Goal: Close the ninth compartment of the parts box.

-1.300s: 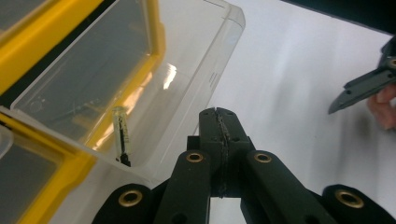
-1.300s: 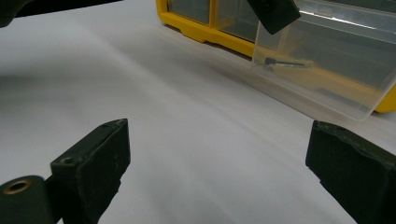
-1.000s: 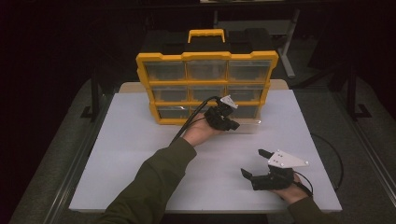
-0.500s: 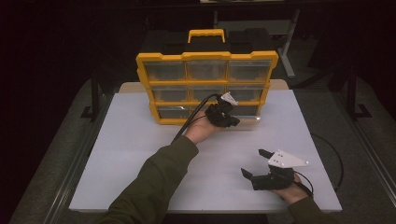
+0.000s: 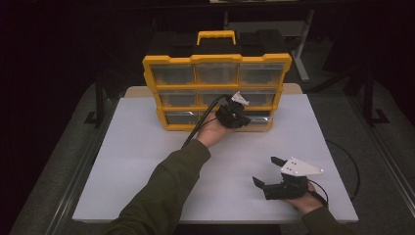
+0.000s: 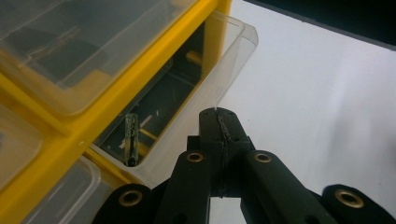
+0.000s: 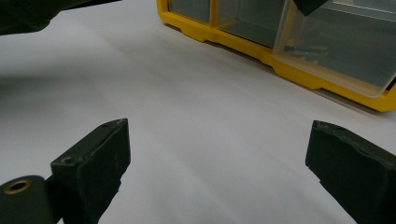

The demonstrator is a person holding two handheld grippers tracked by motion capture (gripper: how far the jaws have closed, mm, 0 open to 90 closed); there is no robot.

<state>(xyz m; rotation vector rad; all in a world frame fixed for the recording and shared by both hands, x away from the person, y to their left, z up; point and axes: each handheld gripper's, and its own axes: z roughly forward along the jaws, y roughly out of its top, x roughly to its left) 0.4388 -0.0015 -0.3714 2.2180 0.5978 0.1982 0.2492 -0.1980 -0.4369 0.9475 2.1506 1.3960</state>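
While broad white desk (image 5: 147, 161) lies bare to its near and left edges, the left hand-held gripper (image 5: 237, 113) has its jaws pinched shut on the front lip of a clear drawer (image 6: 219, 79), drawn partly out of the bottom row of the yellow organiser (image 5: 216, 58) at the desk's far side. Inside the drawer lies a small glass-like tube (image 6: 131, 137). Well apart, near the front right corner, the right hand-held gripper (image 5: 266, 171) rests with jaws wide, holding nothing.

A yellow organizer (image 5: 216, 59) with clear drawers (image 6: 205, 88) and a black top stands on a plain white worktop (image 5: 147, 147); both claws are black.
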